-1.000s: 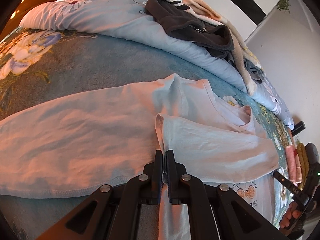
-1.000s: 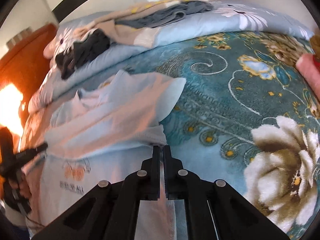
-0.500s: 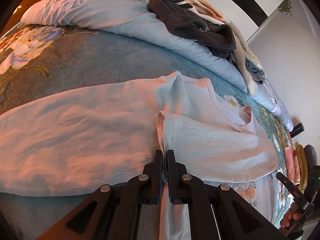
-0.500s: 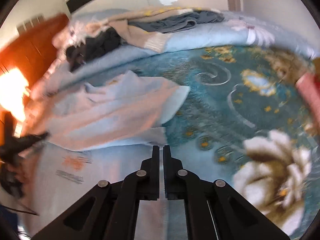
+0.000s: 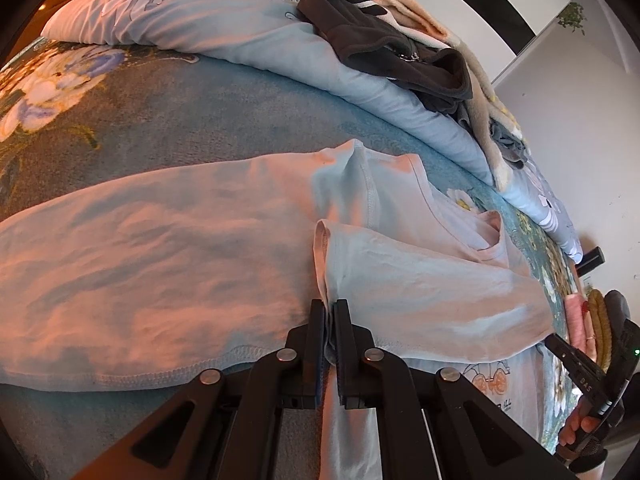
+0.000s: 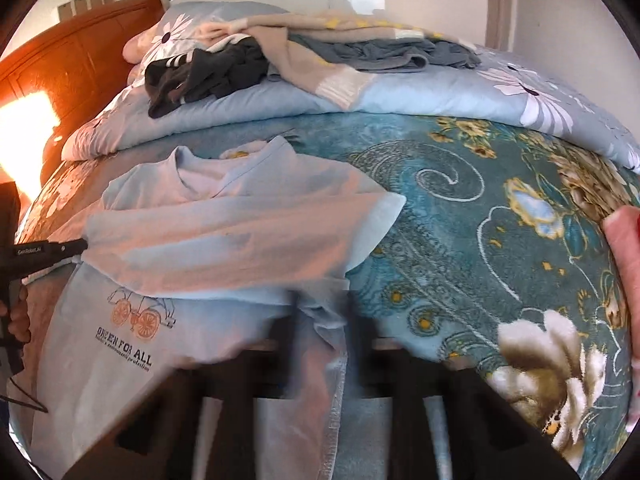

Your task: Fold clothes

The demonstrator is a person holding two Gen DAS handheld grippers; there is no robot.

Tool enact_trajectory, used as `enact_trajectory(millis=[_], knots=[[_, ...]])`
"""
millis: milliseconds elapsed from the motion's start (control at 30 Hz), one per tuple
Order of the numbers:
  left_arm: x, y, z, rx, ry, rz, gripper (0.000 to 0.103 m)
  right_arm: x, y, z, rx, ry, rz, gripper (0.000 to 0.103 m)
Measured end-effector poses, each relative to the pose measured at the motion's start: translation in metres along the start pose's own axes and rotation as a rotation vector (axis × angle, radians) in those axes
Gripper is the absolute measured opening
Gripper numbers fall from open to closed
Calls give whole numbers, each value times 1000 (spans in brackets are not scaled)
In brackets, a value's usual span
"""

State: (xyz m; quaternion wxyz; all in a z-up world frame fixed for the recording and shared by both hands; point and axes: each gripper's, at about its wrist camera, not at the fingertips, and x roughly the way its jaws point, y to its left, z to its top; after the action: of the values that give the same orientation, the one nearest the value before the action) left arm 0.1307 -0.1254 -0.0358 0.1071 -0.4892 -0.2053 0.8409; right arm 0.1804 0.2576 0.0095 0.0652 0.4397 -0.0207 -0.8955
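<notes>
While both hands tilt their tools steeply down toward the floral bedspread (image 6: 460,216), the left gripper (image 5: 329,320) is clamped on a fold of the pale blue shirt (image 5: 168,264). Blurred, the right gripper (image 6: 322,316) reads as closed, shirt edge between its jaws. That shirt lies spread on the bedspread, one sleeve folded across its chest.

Left gripper (image 5: 329,320): black angular plastic fingers w/ round silver screws along the arms, blue strip on one inner pad. Right gripper (image 5: 576,364): black, white lettering on its side, small green light. Hand (image 5: 584,320) beside it wears a thin ring, red nail polish.
</notes>
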Motion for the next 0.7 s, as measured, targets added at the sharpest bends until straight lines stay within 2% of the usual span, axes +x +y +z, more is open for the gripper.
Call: enact_trajectory(millis=[133, 533, 633, 667, 700], knots=[[0, 0, 0, 5, 2, 0, 7, -8, -3, -5, -2, -15, 13, 2], [-5, 10, -4, -41, -6, -56, 9, -5, -8, -21, -53, 110, -28, 2], [-16, 12, -9, -68, 10, -94, 26, -17, -7, -18, -26, 71, -16, 2], [-25, 13, -12, -64, -8, -91, 36, -20, -4, -12, -16, 42, 7, 2], [-35, 14, -16, -59, -29, -84, 38, -22, -1, -6, -6, 13, 29, 2]])
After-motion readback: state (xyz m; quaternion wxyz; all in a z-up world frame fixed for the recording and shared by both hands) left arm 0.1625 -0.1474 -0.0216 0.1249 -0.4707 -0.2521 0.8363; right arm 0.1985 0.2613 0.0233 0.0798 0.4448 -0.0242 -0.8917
